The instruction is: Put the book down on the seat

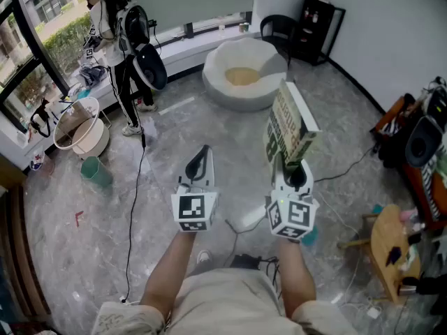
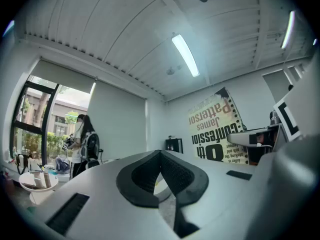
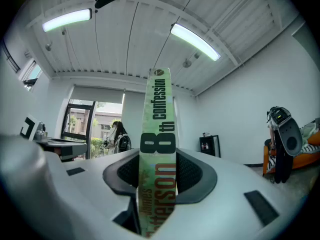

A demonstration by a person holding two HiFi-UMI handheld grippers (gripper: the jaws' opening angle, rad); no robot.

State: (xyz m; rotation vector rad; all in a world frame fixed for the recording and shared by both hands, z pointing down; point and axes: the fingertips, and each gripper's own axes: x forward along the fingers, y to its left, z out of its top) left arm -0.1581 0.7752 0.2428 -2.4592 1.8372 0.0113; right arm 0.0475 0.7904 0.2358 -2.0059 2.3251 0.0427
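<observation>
A book with a green and white cover stands upright in my right gripper, held out over the floor. In the right gripper view its spine fills the gap between the jaws, which press on both sides of it. My left gripper hangs beside it to the left, shut, with nothing in it; the left gripper view shows its pads meeting and the book's cover off to the right. The seat, a round white beanbag with a tan hollow, lies on the floor ahead, beyond the book.
A person stands by the window at the far left, near a white tub and a green bucket. A black cable runs across the marble floor. A wooden stool and cluttered furniture stand at the right. A black shelf is at the far wall.
</observation>
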